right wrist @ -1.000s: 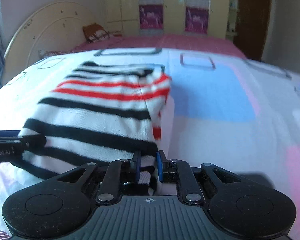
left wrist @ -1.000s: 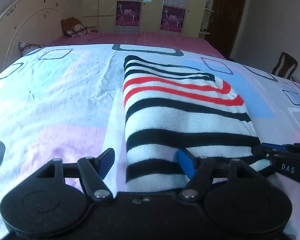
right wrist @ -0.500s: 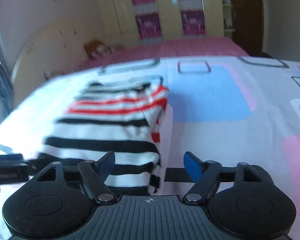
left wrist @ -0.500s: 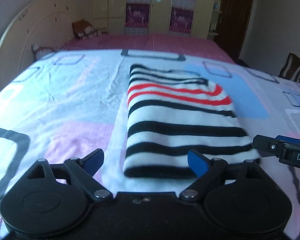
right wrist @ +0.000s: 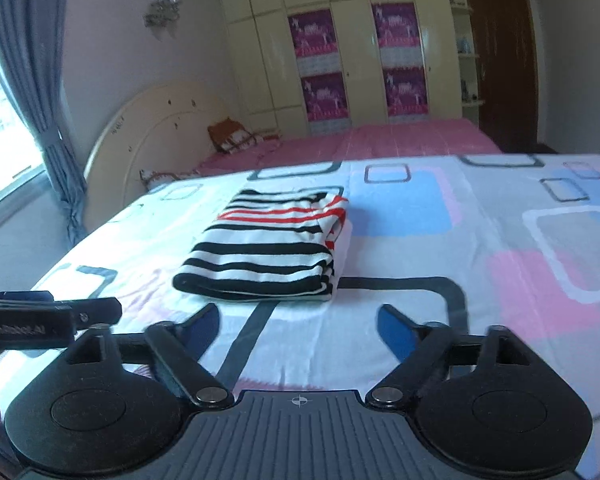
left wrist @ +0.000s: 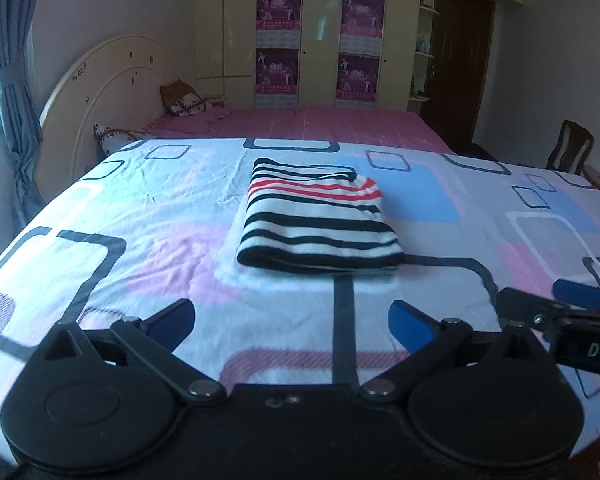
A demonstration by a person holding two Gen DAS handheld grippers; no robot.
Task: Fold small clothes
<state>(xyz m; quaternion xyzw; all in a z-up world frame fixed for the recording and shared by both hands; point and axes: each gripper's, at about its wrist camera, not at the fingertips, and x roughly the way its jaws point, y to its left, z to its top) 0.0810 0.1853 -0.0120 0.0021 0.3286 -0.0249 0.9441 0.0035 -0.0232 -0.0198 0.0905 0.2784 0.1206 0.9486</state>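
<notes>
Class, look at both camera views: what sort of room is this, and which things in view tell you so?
Most likely a home bedroom. A bed with a cream arched headboard and pink sheet stands behind the patterned bedspread, tall cream wardrobe doors line the back wall, and a folded striped knit garment lies on the spread.

left gripper [left wrist: 292,322]: black body, round discs, silver screws, blue pads | right gripper [right wrist: 298,326]: ribbed black housing, crosshair mark, blue pads
</notes>
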